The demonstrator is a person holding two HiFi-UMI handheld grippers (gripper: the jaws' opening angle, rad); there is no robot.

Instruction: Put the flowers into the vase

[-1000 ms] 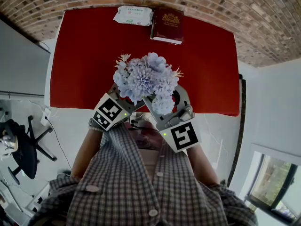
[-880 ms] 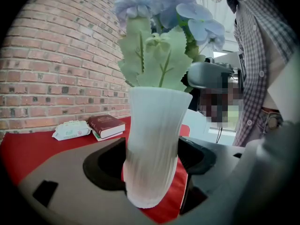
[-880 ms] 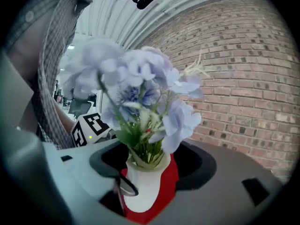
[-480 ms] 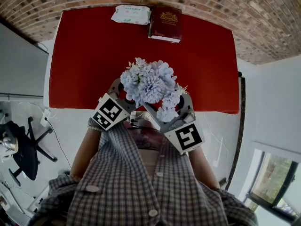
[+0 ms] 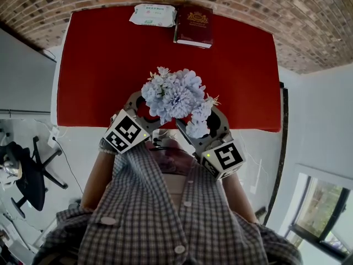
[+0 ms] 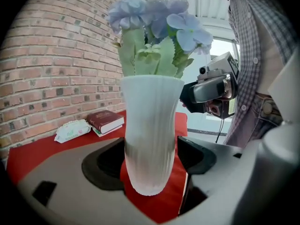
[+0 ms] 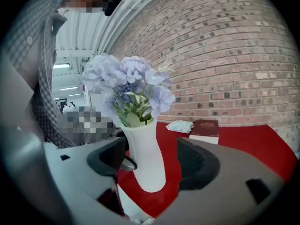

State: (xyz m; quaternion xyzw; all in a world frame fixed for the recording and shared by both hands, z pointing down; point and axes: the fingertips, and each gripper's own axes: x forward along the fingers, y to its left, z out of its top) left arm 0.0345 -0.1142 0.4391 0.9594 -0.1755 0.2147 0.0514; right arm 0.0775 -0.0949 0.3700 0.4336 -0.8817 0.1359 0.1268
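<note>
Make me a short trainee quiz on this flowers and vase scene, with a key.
1. True or false: the flowers already stand in the vase.
2. Which gripper clamps the vase: A left, B right, C neither?
3. Name the two things at the far edge of the red table.
Key: 1 true. 2 A: the left gripper is shut on it; the right gripper has just been opening its jaws, which stand wide, not touching it. 3 a book and a pack of wipes.
</note>
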